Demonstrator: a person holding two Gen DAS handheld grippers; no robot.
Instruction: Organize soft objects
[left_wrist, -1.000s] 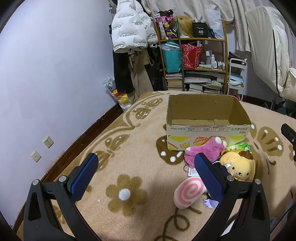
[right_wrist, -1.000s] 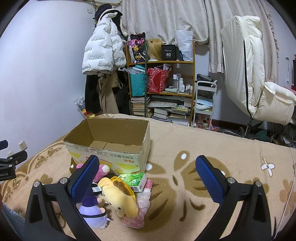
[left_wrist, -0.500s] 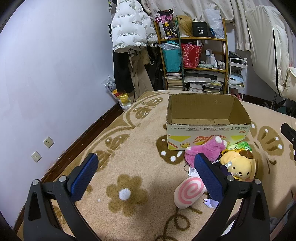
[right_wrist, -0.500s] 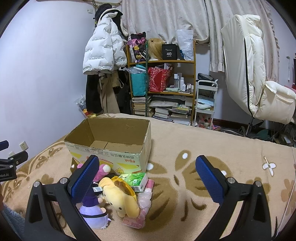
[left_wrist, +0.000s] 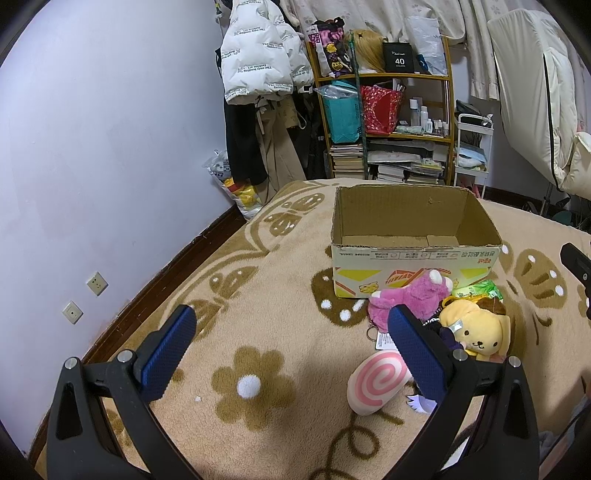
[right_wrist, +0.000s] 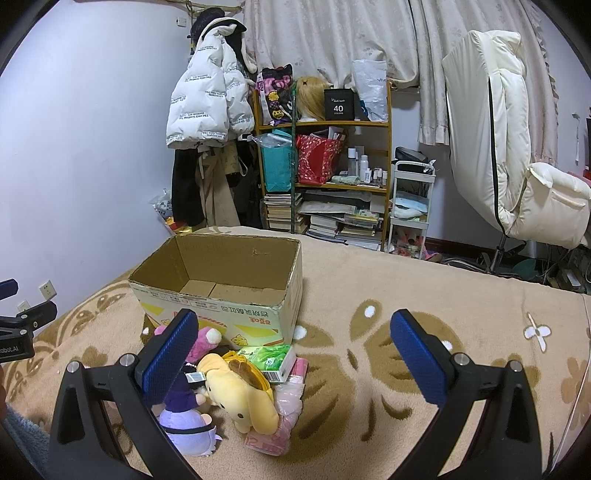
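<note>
Low over a fuzzy beige blanket (left_wrist: 258, 295) patterned with brown flowers and butterflies, two handheld grippers hover, each with its black arms spread wide and nothing between them. The left gripper (left_wrist: 291, 347) has blue pads (left_wrist: 168, 354) with a fine dimpled grip texture; the right gripper (right_wrist: 295, 350) matches it.

Ahead sits a cardboard box (left_wrist: 413, 273), rectangular and open at the top, with rough torn edges along its rim, bare brown card inside and a white printed front. Its floor shows only folded flaps.

Just in front of the box, a cluster of soft toys lies on the blanket. A fluffy pink plush (left_wrist: 410, 299) rests nearest the box, touching or nearly touching its front wall. Beside it is a smooth yellow plush dog (left_wrist: 476, 332) with floppy ears and a small stitched face, lying on its side. A purple plush doll (right_wrist: 186, 421) with dark hair lies against the dog. A green tissue pack (right_wrist: 273, 360), glossy and box-shaped, sits between the dog and the box. Under the dog is a pink crinkly packet (right_wrist: 288, 406). Slightly apart, toward the left gripper, lies a rounded white cushion with a pink spiral (left_wrist: 376, 382) on its flat face.

Behind stand a wooden shelf (right_wrist: 325, 177) crammed with books and bottles, a puffy white quilted jacket (right_wrist: 207, 96) and a cream padded chair (right_wrist: 509, 147).
</note>
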